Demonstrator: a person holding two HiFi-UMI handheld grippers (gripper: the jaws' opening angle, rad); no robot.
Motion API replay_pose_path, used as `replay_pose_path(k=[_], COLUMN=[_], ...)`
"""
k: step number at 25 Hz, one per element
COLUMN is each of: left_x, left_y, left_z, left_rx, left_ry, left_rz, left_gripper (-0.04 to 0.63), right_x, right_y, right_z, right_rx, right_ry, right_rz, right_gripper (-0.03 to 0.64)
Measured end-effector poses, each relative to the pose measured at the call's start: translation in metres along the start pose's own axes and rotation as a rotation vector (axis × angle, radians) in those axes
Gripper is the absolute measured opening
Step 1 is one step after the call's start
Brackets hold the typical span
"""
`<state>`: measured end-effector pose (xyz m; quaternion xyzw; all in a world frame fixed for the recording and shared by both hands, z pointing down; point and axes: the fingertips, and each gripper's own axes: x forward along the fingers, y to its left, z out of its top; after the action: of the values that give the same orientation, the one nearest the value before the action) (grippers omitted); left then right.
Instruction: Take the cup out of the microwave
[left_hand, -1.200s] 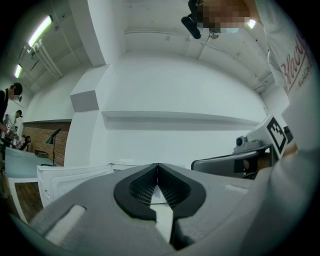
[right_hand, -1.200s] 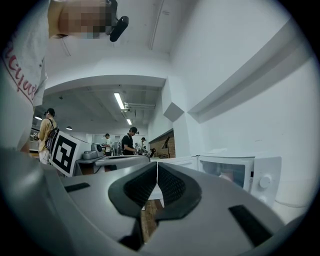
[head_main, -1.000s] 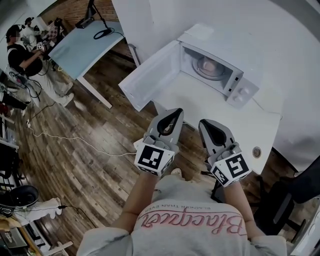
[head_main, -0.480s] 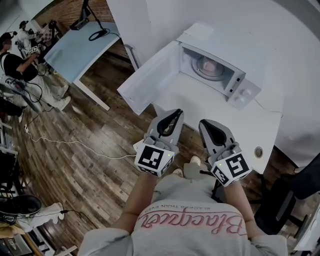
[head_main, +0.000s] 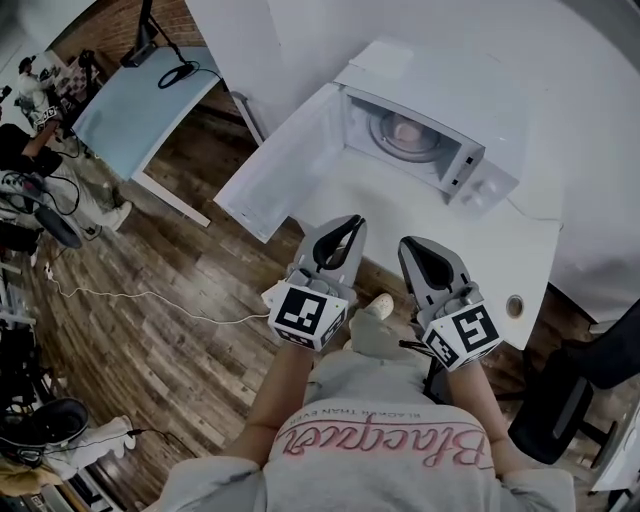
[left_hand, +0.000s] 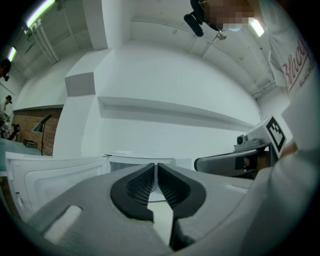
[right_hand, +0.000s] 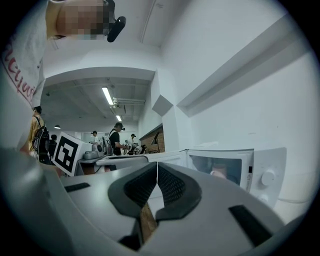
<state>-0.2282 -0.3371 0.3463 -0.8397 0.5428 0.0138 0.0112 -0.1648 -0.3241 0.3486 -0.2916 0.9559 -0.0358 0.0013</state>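
Note:
A white microwave (head_main: 470, 165) stands on a white table (head_main: 500, 250), its door (head_main: 285, 160) swung open to the left. Inside, on the turntable, I see a pinkish cup (head_main: 408, 128); it also shows through the microwave's opening as the cup (right_hand: 218, 173) in the right gripper view. My left gripper (head_main: 352, 222) and right gripper (head_main: 408, 245) are held side by side at the table's near edge, short of the microwave. Both are shut with nothing between the pads. In the left gripper view the left gripper (left_hand: 156, 167) points at the open door (left_hand: 50, 172).
A light-blue desk (head_main: 130, 100) stands at the upper left, with people beyond it. Cables lie on the wood floor (head_main: 150, 330). A black chair (head_main: 580, 390) sits at the right, next to the table. A round grommet (head_main: 514, 306) is set in the table near its front corner.
The person has stepped towards the table, and a shoe now shows below the grippers. The microwave and its door sit nearer and more to the left in view. Both grippers stay shut.

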Motion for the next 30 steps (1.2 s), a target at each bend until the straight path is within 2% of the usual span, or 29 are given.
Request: replay_pose_path(k=[10,19,30], left_x=[0.064,0.124,0.188], left_y=[0.017,0.042,0.061], left_z=[-0.01,-0.03,-0.059], left_rx=[0.007,-0.008,-0.04], left_ry=[0.02,0.064,0.146], left_rz=[-0.071,-0.097,-0.137], left_gripper=[0.038,0.136,0.137], right_x=[0.029,0.062,0.094], right_y=[-0.057,-0.111,-0.157], right_z=[-0.002,-0.006,-0.025], right_rx=[0.008,0.034,0.079], right_ry=[0.0,0.007,0.066], right_rz=[-0.057,-0.088,-0.094], right_gripper=[0.012,0.012,0.012])
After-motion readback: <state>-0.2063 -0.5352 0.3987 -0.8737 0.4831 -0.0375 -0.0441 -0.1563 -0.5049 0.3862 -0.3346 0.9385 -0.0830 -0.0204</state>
